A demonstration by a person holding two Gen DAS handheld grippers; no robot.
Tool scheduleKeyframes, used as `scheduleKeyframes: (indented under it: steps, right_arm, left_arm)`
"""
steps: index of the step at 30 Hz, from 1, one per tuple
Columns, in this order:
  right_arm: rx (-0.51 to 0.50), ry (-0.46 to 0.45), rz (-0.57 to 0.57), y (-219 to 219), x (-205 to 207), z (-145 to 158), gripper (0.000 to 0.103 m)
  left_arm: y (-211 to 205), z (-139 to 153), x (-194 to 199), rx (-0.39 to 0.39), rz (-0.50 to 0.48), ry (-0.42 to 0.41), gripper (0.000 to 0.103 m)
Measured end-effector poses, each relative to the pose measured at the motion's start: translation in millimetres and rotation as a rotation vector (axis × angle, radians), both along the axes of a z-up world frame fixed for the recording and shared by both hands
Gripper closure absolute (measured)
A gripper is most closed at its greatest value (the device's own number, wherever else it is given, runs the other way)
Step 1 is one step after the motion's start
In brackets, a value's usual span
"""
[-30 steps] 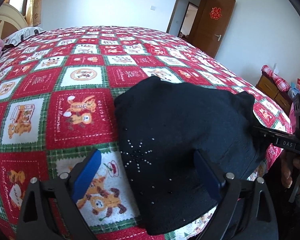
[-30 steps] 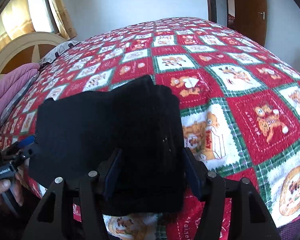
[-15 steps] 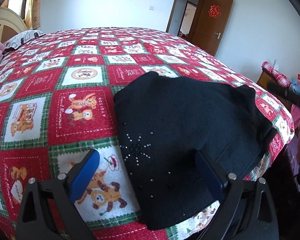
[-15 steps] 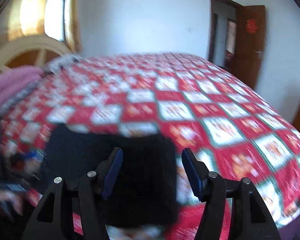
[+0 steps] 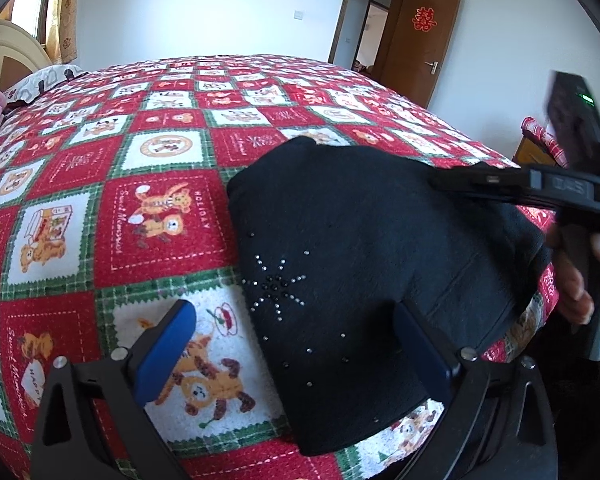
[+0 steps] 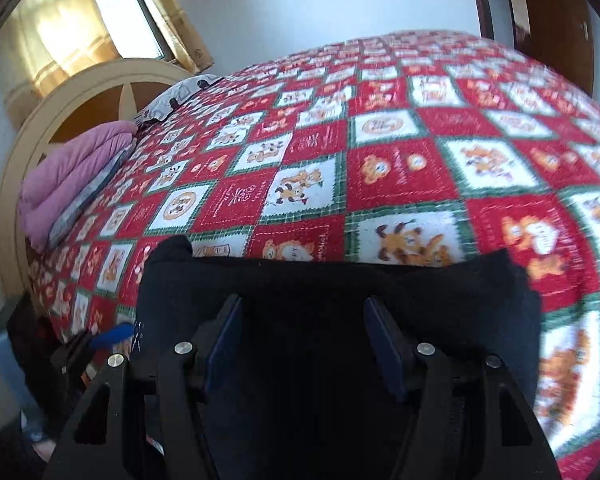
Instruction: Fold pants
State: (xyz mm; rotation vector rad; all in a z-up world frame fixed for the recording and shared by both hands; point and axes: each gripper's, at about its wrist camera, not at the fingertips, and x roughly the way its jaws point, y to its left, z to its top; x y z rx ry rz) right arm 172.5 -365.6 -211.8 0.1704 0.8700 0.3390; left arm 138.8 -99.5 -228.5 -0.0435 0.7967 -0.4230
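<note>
Black folded pants point(image 5: 360, 240) with a rhinestone star lie near the front edge of a bed under a red, green and white quilt point(image 5: 160, 216). My left gripper point(image 5: 292, 316) is open and low over their near left corner, with one blue pad over the quilt and the other over the cloth. A hand holds my right gripper point(image 5: 452, 180) over the far right part of the pants. In the right wrist view this gripper point(image 6: 304, 308) stands open above the pants point(image 6: 340, 280), gripping nothing. The left gripper's blue pad point(image 6: 112, 336) shows at the pants' left edge.
At the head of the bed are a folded pink blanket point(image 6: 72, 184), a patterned pillow point(image 6: 172, 100) and a round wooden headboard point(image 6: 80, 92). A brown door point(image 5: 428, 36) stands open at the back. Right of the bed is a wooden nightstand point(image 5: 540, 140). The bed's edge runs just below the pants.
The right gripper lifted off the pants' right end and swung left, and now hovers over their middle. The left gripper and the pants have not moved.
</note>
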Motion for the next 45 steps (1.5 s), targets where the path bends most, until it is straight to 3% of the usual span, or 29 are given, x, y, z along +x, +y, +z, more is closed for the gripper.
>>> scheduleKeyframes:
  steps: [5, 14, 24, 29, 32, 38, 40, 41, 43, 45]
  right_arm:
    - [0.023, -0.065, -0.067, -42, -31, 18, 0.04]
    - [0.046, 0.045, -0.203, -105, -45, -13, 0.04]
    - [0.063, 0.043, -0.172, -101, -42, -25, 0.04]
    - [0.15, 0.049, -0.184, -114, -40, -25, 0.04]
    - [0.115, 0.058, -0.189, -107, -39, -28, 0.04]
    - [0.115, 0.051, -0.154, -94, -41, -31, 0.04]
    - [0.115, 0.052, -0.159, -95, -41, -32, 0.05]
    - [0.128, 0.054, -0.167, -98, -41, -32, 0.054]
    - [0.182, 0.061, -0.167, -105, -42, -33, 0.067]
    - [0.223, 0.06, -0.166, -108, -43, -33, 0.072]
  left_arm:
    - [-1, 2, -1, -0.017, 0.001, -0.01, 0.002]
    - [-7, -1, -3, -0.046, -0.044, -0.018, 0.002]
    - [-3, -4, 5, -0.122, -0.063, -0.025, 0.0]
    - [0, -4, 6, -0.149, -0.074, -0.022, 0.0]
    - [-3, -4, 9, -0.144, -0.077, -0.017, 0.0]
    - [3, -2, 17, -0.234, -0.079, 0.013, 0.001]
    - [3, -2, 18, -0.235, -0.078, 0.007, 0.009]
    - [5, -1, 18, -0.239, -0.076, 0.005, 0.027]
    - [11, -4, 22, -0.283, -0.081, 0.033, 0.052]
    - [15, -6, 25, -0.318, -0.084, 0.061, 0.078]
